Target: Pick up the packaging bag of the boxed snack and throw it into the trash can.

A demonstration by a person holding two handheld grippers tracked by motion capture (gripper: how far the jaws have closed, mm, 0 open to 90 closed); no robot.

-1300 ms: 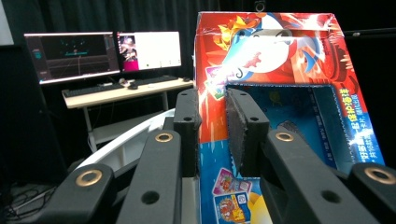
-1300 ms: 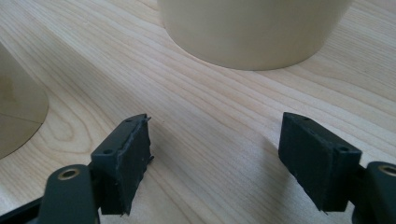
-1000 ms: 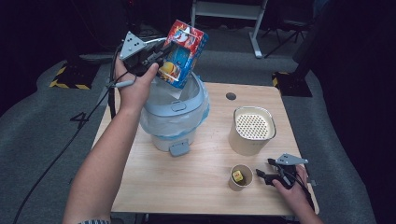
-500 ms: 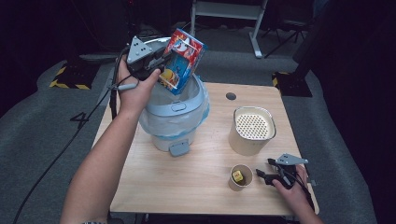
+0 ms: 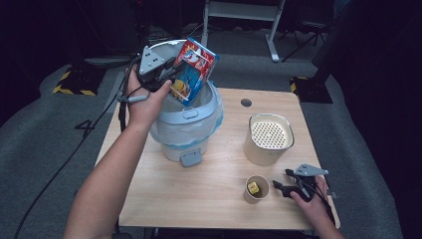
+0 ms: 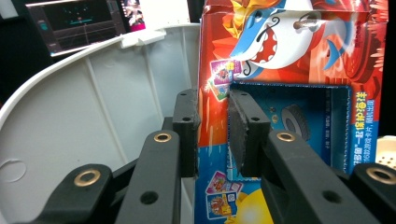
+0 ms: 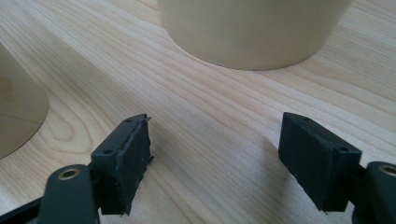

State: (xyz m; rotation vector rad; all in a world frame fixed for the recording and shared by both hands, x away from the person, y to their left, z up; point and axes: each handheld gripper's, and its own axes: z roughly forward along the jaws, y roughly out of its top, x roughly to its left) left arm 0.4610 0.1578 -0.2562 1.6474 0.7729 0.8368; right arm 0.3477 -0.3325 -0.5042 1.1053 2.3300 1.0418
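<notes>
**Carton held over open bin**

Bin (image 5: 186, 127): white, lid (image 6: 93, 126) raised, bag-lined, on the table (image 5: 209, 199); contents not visible. Carton (image 5: 193, 69): red and blue, tilted above the bin mouth, clamped between the left gripper (image 5: 169, 74) jaws. Tub (image 5: 268, 139): cream, perforated top. Cup (image 5: 257, 189): holds one small yellow item. Right gripper (image 5: 281, 188): jaws apart, empty, low on the table beside the cup. The left gripper view adds the carton's shark print and cut-out window; the right gripper view, the wood grain and the tub base.
</notes>
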